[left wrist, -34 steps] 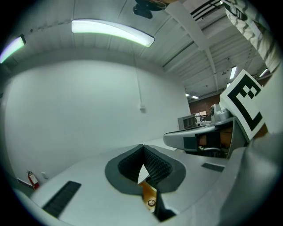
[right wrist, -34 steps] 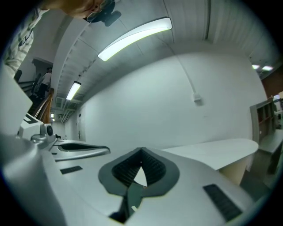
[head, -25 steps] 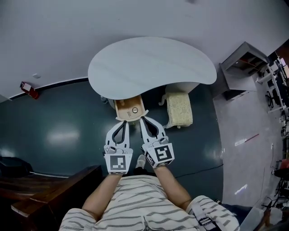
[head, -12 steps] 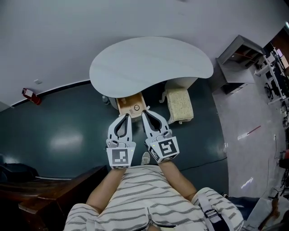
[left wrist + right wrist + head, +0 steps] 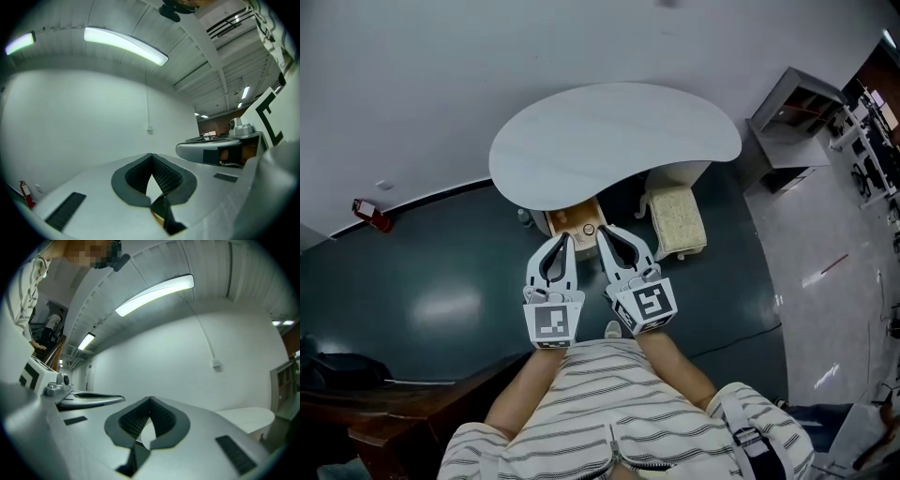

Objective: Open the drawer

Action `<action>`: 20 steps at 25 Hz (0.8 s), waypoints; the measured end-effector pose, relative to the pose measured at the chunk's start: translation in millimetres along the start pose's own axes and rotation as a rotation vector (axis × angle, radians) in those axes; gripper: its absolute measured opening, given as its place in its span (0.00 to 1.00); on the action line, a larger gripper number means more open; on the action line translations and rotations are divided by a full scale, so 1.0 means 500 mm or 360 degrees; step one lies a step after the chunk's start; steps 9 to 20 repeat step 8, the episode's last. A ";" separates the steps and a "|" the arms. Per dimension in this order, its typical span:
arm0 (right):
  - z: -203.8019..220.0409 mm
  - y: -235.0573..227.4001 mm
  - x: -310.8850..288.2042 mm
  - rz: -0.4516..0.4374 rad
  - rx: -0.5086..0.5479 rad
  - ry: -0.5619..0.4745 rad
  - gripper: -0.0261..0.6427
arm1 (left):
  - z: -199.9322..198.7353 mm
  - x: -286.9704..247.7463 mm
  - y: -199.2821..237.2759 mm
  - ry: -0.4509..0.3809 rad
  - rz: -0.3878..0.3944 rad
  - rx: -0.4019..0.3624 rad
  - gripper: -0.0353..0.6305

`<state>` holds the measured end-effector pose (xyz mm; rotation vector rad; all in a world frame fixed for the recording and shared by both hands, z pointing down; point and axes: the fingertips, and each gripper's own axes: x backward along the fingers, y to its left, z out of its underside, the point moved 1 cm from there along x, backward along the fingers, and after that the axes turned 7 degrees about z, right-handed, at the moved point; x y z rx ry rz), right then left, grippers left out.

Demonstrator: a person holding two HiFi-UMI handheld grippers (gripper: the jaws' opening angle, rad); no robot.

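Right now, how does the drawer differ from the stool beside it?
The drawer is bare tan wood with a round knob; the stool is cream, padded and patterned. The drawer sits under the table top; the stool stands on the floor. Both are partly tucked beneath that top.

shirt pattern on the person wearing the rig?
The shirt is light with thin dark stripes. It shows best in the head view.
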<state>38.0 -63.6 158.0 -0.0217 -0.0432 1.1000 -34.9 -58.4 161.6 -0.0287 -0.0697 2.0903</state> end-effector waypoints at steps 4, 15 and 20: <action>-0.004 -0.009 -0.002 0.0005 0.0004 -0.0013 0.06 | -0.008 -0.013 -0.003 -0.0020 0.0012 -0.0013 0.06; -0.007 -0.018 -0.005 0.0008 0.0011 -0.0021 0.06 | -0.013 -0.025 -0.005 -0.0033 0.0014 -0.0018 0.06; -0.007 -0.018 -0.005 0.0008 0.0011 -0.0021 0.06 | -0.013 -0.025 -0.005 -0.0033 0.0014 -0.0018 0.06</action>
